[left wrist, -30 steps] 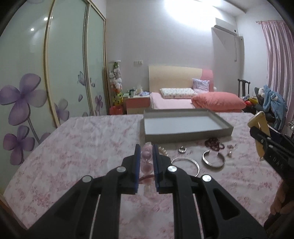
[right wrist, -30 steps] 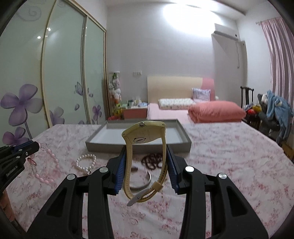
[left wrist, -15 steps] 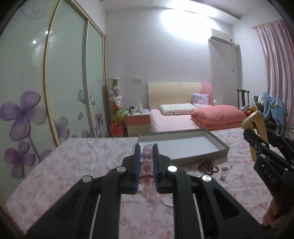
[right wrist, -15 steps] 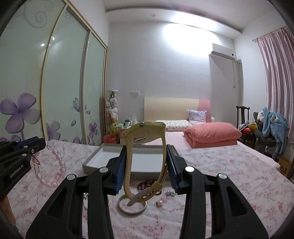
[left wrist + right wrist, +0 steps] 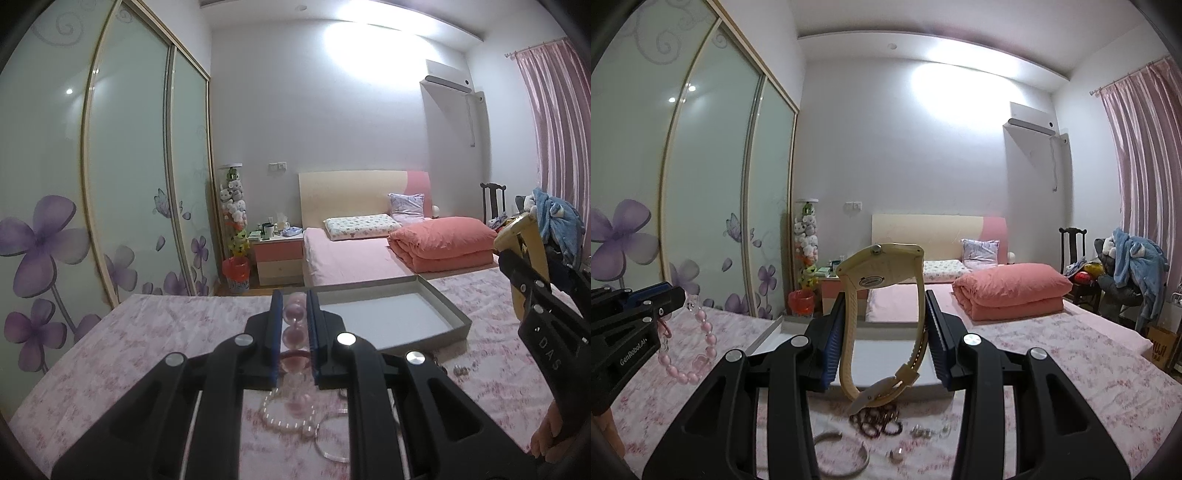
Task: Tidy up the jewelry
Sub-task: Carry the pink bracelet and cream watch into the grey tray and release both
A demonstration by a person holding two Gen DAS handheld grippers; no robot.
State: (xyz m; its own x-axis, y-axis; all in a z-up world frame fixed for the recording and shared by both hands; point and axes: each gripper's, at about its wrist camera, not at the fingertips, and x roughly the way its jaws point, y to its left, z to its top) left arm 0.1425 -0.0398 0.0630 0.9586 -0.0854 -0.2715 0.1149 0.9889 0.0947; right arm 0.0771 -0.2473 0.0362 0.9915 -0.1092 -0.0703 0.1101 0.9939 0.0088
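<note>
We've got the pink bead bracelet (image 5: 294, 325) pinched between the jaws of the left gripper (image 5: 294, 332), center of the left wrist view; jaws nearly closed on the beads, and the rest of the strand hangs below them. In the right wrist view the same bracelet (image 5: 696, 350) dangles at mid-left from that gripper (image 5: 670, 299), off the bed cover. The yellow watch (image 5: 882, 321) sits upright, center frame, in the right gripper (image 5: 884, 343), jaws approx. half open and pressing the strap on both sides, buckle end hanging low.

Just behind both sits the gray tray (image 5: 436, 295), shallow w/ a pale floor, lying on the pink floral bed cover (image 5: 147, 332). Lower in the frame, on the cover: a white pearl bracelet (image 5: 284, 421), a dark bead bracelet (image 5: 877, 419), a silver cuff (image 5: 846, 454), a small ring (image 5: 895, 455), other small bits too blurred to tell. Background: wardrobe w/ purple flowers (image 5: 44, 240) left, a second bed w/ folded pink quilt (image 5: 1008, 291) right of center.
</note>
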